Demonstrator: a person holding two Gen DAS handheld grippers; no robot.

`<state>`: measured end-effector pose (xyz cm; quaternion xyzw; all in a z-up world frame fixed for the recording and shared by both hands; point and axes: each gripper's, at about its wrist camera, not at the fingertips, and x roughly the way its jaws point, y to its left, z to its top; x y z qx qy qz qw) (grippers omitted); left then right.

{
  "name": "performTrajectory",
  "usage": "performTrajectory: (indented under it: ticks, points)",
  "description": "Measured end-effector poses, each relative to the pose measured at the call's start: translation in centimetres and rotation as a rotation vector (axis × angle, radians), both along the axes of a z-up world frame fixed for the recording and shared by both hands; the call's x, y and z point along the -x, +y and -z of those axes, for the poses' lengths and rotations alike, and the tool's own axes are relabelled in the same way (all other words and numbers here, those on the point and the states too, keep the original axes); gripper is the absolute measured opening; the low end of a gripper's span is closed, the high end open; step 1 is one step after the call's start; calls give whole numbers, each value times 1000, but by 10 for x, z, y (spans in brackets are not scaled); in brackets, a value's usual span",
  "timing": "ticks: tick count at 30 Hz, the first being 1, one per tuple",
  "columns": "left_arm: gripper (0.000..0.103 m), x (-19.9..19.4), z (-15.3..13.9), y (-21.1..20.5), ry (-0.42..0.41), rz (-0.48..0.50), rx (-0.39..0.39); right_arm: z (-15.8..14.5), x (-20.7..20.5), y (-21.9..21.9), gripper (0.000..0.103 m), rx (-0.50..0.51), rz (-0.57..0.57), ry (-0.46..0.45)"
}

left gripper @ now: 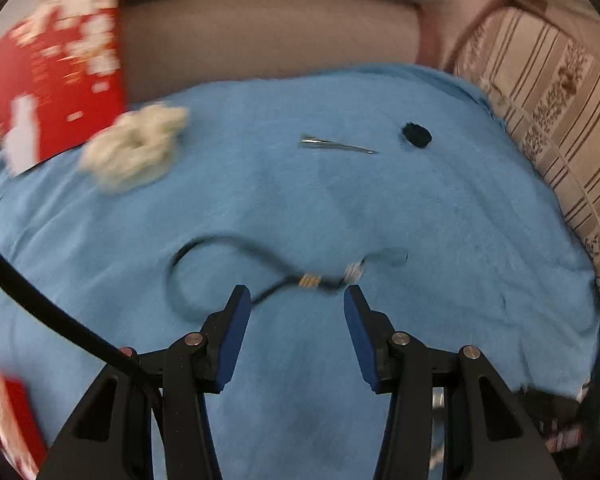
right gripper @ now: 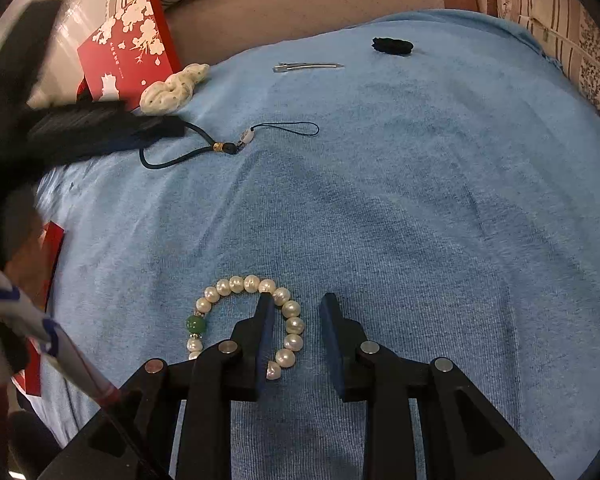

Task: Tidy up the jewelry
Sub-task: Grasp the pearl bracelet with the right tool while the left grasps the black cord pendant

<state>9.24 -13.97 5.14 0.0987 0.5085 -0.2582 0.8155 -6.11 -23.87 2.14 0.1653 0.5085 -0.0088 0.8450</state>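
On a blue towel (left gripper: pixel 420 220) lies a dark cord strap with gold and white beads (left gripper: pixel 236 276), just ahead of my open, empty left gripper (left gripper: pixel 298 296); it also shows in the right wrist view (right gripper: pixel 220 148), where the blurred left gripper (right gripper: pixel 100 128) hovers over its left end. A pearl bracelet with one green bead (right gripper: pixel 288 320) lies under my open right gripper (right gripper: pixel 296 304); the left finger (right gripper: pixel 264 320) sits inside the ring. A silver hair clip (left gripper: pixel 336 145) (right gripper: pixel 308 67), a black scrunchie (left gripper: pixel 416 135) (right gripper: pixel 392 46) and a cream scrunchie (left gripper: pixel 136 148) (right gripper: pixel 172 88) lie further off.
A red box lid with white blossoms (left gripper: pixel 60 76) (right gripper: pixel 132 48) leans at the towel's far left. A red box part (right gripper: pixel 52 256) sits at the left edge. Striped floral cushions (left gripper: pixel 560 112) border the right side, a grey sofa back (left gripper: pixel 268 36) behind.
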Motion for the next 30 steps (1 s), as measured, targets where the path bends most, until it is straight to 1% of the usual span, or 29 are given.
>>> performTrajectory:
  ticks: [3,5,6,7,9,10,11,12,14,17,22,24,25,27,28,30]
  points:
    - [47,-21,15,-23,38,37,-30,1,-4,-2,26,-16,5,5]
    - [47,-31,31,-32,109,66,-67,2,-5,-5,26,-40,13,9]
    - [47,-30,36,-34,116,87,-83,2,-6,-7,26,-51,16,11]
    - [47,-27,35,-33,115,106,-84,2,-7,-8,26,-62,18,12]
    - [46,-22,35,-28,189,140,-52,2,-6,-11,26,-81,21,12]
    - [41,-17,36,-23,250,158,-17,2,-5,-12,26,-88,21,12]
    - [39,-12,37,-19,275,173,-4,2,-4,-13,26,-91,21,11]
    - [39,-3,38,-13,283,195,-3,2,-4,-13,26,-91,21,10]
    - [39,9,38,-6,276,206,-9,1,-3,-12,26,-85,19,10]
    - [39,25,36,9,291,208,31,0,-1,-10,26,-72,14,9]
    - [39,56,31,27,258,247,-6,2,-2,-12,26,-83,15,10]
    - [39,66,25,41,249,212,10,2,-2,-14,26,-88,17,11]
    - [40,71,19,51,238,182,39,2,-2,-14,26,-90,17,12]
    - [44,75,7,68,209,117,92,2,-3,-15,26,-94,19,15]
    - [50,77,4,73,204,93,106,2,-3,-15,26,-97,20,16]
    - [51,82,1,81,209,39,133,2,-3,-15,27,-99,20,17]
